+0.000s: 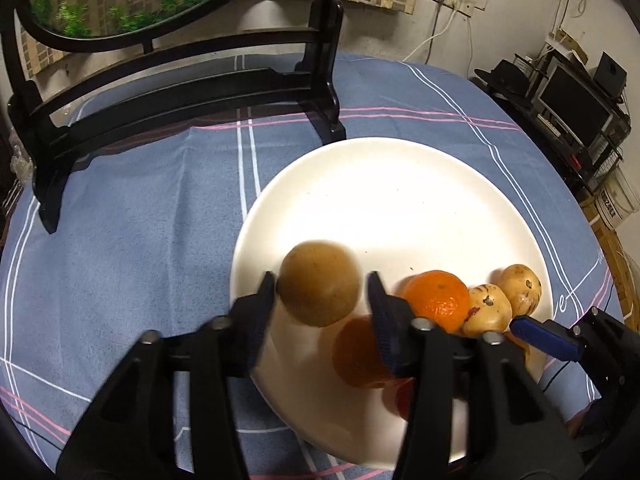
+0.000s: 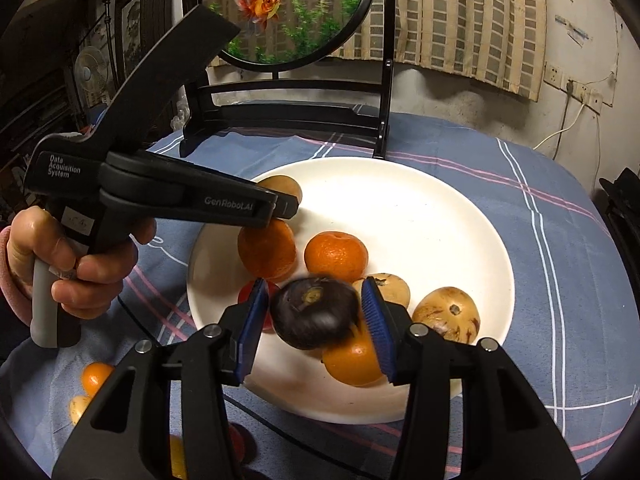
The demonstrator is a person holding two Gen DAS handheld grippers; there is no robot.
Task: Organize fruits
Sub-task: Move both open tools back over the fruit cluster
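Crowding plate (image 2: 460, 240): oranges (image 2: 335, 255), perhaps potatoes (image 2: 447, 313)

a blue checked tablecloth (image 1: 160, 208) with white and pink lines covers the table. at the far side stands a black wooden stand (image 1: 192, 96) holding a round picture of goldfish and green plants (image 2: 288, 12). behind it, a tan checked cloth (image 2: 472, 20) hangs on the far wall. wall sockets (image 2: 576, 90) with a white cable sit on the far right wall. a fan (image 2: 92, 72) stands in the dim left background. at far right, a dark shelf with a monitor (image 1: 576, 104) and a small speaker.
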